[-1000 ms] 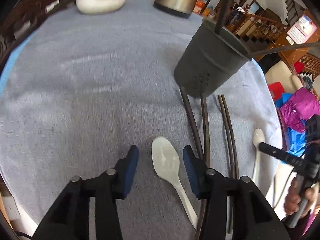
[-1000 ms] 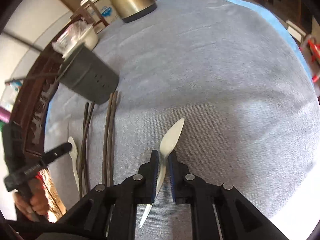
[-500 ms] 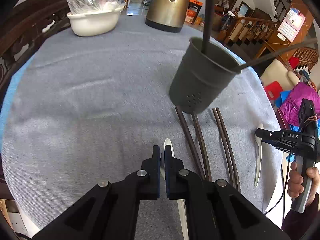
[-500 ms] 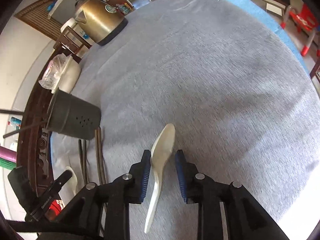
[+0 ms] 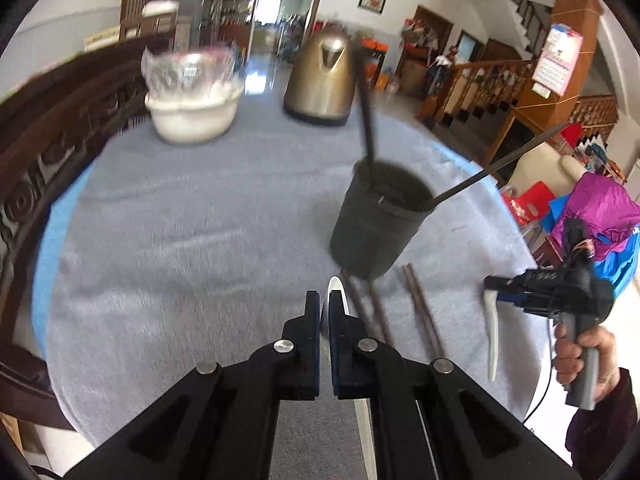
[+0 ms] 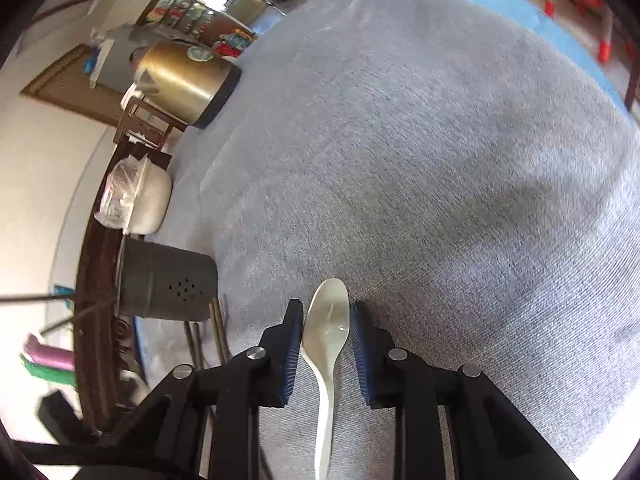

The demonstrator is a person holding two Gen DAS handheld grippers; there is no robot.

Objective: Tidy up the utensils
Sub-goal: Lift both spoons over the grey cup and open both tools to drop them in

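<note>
Grey fabric tablecloth [image 6: 440, 160] covers the round table in a house with a wooden staircase behind. Closest in the left wrist view, the left gripper [image 5: 325, 312] has its two black fingers nearly together, pinching a white plastic spoon [image 5: 333, 286] on edge; the bowl tip sticks out just past the fingertips and the handle runs back under the fingers. In the right wrist view, the right gripper [image 6: 325, 322] stands wide apart, and another white plastic spoon [image 6: 328, 324] lies flat on the cloth between its fingers, bowl forward, touching neither pad as far as I can see; its handle runs back toward the camera.

Just to the right of the left fingers, thin dark brown chopsticks [image 5: 424, 312] lie on the cloth, pointing away. A little beyond the left fingertips stands a dark grey metal utensil holder [image 5: 372, 224]; two dark sticks lean out of it. In the right view this holder shows small drain holes.

Further away stands a gold-coloured electric kettle [image 5: 322, 80], and left of it a white bowl [image 5: 192, 114] with clear plastic wrap inside. A calendar hangs on the far right wall, but its writing is too small to read.
</note>
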